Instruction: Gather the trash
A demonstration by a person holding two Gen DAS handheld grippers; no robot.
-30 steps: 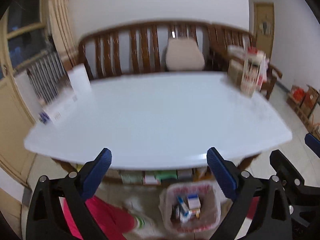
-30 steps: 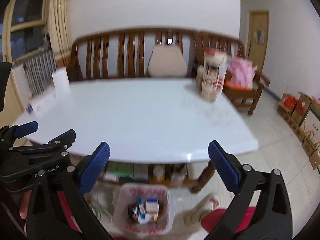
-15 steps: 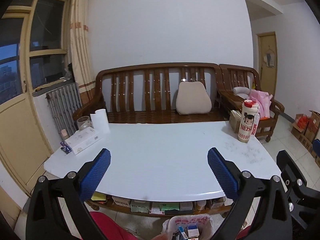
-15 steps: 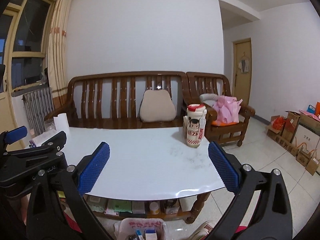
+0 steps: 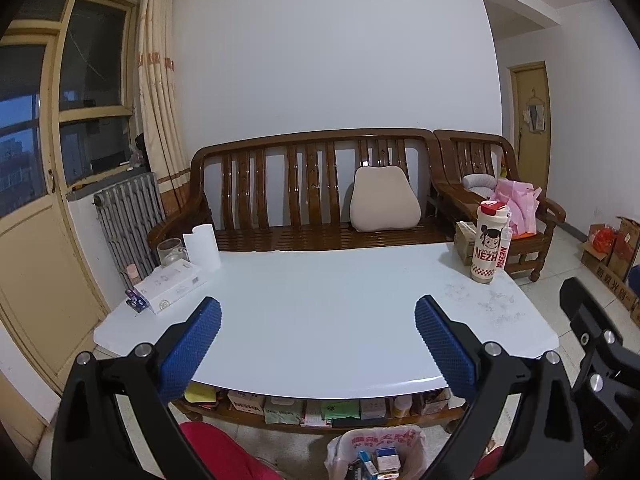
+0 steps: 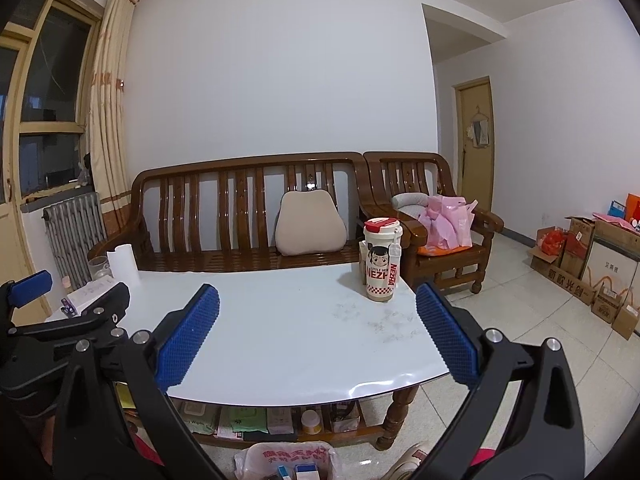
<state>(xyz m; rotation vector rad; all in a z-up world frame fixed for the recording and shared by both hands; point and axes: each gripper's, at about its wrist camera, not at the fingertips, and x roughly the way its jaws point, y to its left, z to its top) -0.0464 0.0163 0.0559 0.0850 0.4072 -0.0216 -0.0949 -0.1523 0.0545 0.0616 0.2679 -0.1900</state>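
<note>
I hold my left gripper (image 5: 316, 344) and right gripper (image 6: 318, 334) up over the table (image 5: 320, 304), both wide apart and empty. The trash sits in the bin (image 5: 376, 454) below the table's near edge, ready to catch things.

Left gripper (image 5: 318, 346) agape, empty; right gripper (image 6: 318, 340) likewise, side by side.

A home living room was indicated: a wooden bench (image 5: 316, 192) with a cushion (image 5: 384, 200) was seen beyond the fingers, a curtained window (image 5: 92, 92) to their left.
</note>
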